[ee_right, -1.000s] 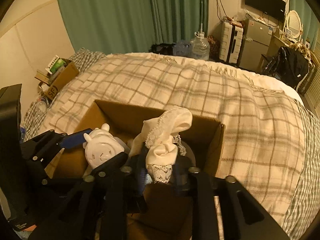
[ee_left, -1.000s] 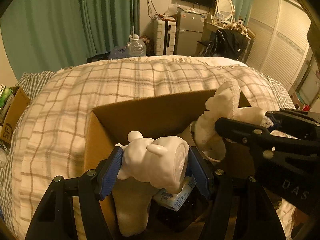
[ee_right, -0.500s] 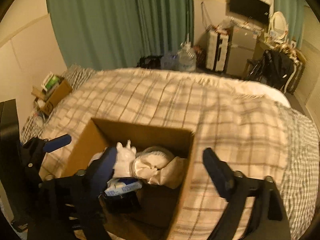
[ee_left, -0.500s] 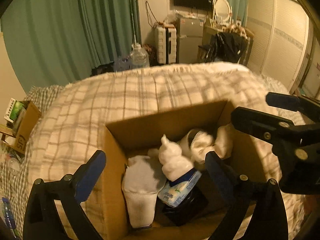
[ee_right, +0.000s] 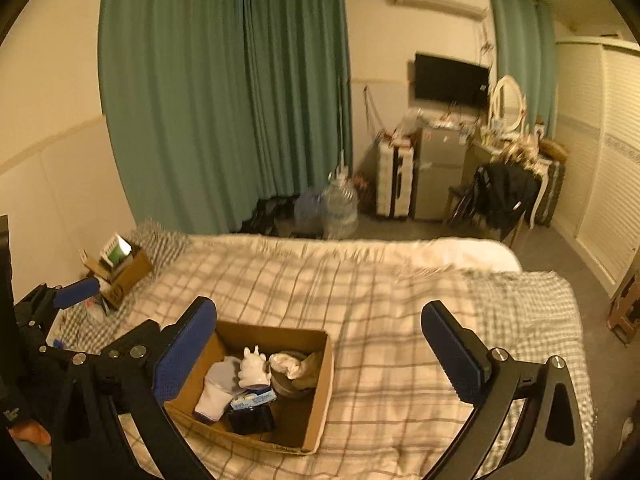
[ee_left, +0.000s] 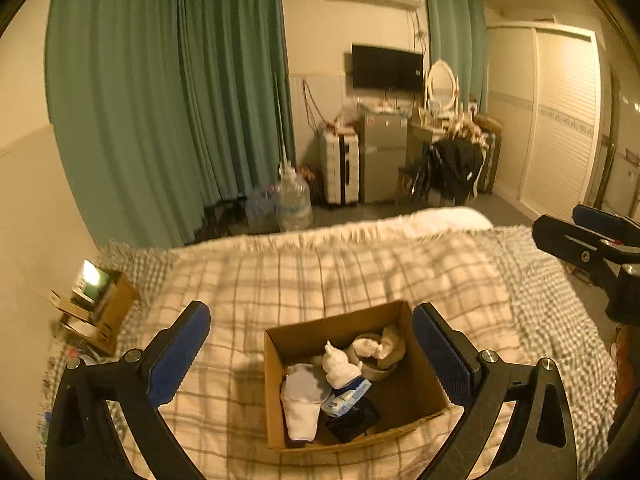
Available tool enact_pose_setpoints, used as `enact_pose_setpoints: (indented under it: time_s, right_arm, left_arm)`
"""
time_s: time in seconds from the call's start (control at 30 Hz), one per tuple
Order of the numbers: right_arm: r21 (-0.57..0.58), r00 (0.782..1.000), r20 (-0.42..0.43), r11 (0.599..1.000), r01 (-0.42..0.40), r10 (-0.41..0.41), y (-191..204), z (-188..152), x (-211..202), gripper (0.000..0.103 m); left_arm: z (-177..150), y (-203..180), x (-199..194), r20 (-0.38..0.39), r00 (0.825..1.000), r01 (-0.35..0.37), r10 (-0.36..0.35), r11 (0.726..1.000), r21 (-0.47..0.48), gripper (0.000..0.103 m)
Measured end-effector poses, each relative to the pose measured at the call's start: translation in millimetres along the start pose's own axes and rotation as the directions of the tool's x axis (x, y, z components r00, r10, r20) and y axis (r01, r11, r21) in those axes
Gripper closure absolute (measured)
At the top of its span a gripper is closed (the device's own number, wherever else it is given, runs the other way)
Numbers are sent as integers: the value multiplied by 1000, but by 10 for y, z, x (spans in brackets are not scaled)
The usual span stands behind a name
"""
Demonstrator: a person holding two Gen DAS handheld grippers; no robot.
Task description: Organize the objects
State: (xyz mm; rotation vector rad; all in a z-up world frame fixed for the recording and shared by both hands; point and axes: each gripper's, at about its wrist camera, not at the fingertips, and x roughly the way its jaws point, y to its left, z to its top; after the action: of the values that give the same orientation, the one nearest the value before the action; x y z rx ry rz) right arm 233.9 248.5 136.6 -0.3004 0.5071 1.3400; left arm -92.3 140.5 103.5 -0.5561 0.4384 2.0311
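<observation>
An open cardboard box (ee_left: 424,392) (ee_right: 320,392) sits on the plaid bed. Inside it are a white figurine (ee_left: 340,366) (ee_right: 252,370), a bowl with a cream cloth (ee_left: 380,350) (ee_right: 294,368), a white sock (ee_left: 302,404) (ee_right: 216,394), a blue-and-white packet (ee_left: 346,396) (ee_right: 252,399) and a dark item (ee_left: 352,420) (ee_right: 252,418). My left gripper (ee_left: 312,356) is open and empty, raised well above the box. My right gripper (ee_right: 318,354) is open and empty, also raised above it.
The plaid blanket (ee_left: 320,272) covers the bed. A second cardboard box (ee_left: 100,308) with items sits at the bed's left side. Water jugs (ee_left: 294,202), a suitcase, a small fridge and a chair with dark clothes stand beyond the bed's far edge.
Both grippers opened, dropping the white figurine and the cream cloth into the box, then rose and pulled back far from it.
</observation>
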Motion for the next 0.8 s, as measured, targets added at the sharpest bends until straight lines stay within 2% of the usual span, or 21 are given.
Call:
enact_pose_setpoints:
  time_s: [0.23,0.43,0.57,0.7,0.8]
  right_arm:
    - [-37,997,63,998,45,-42,7,-26,-746,0]
    - [-52,995,96,998,45,-40,91,-379,-1108,0]
    - [-62,998,34,997,46,-44,125,-743,-953,0]
    - [-65,998,-17,996,63,-65,128,-1115,-648,0]
    - [-53,998,-34,997,59,-60,84,-1380,-434,0]
  left_arm:
    - [-60,-30,-643,89,996,-4,5,1000,-15,0]
    - [-370,-34,-935,134,991,-10,17,999,-53,0]
    - [-640,-62,-957,160,986,-32,44,996,-80,0]
    - [-947,-101,-895,153,985,-64,79,993,-100,0]
    - [-1189,-141,-764,136,988,-61,74,993,-103,0]
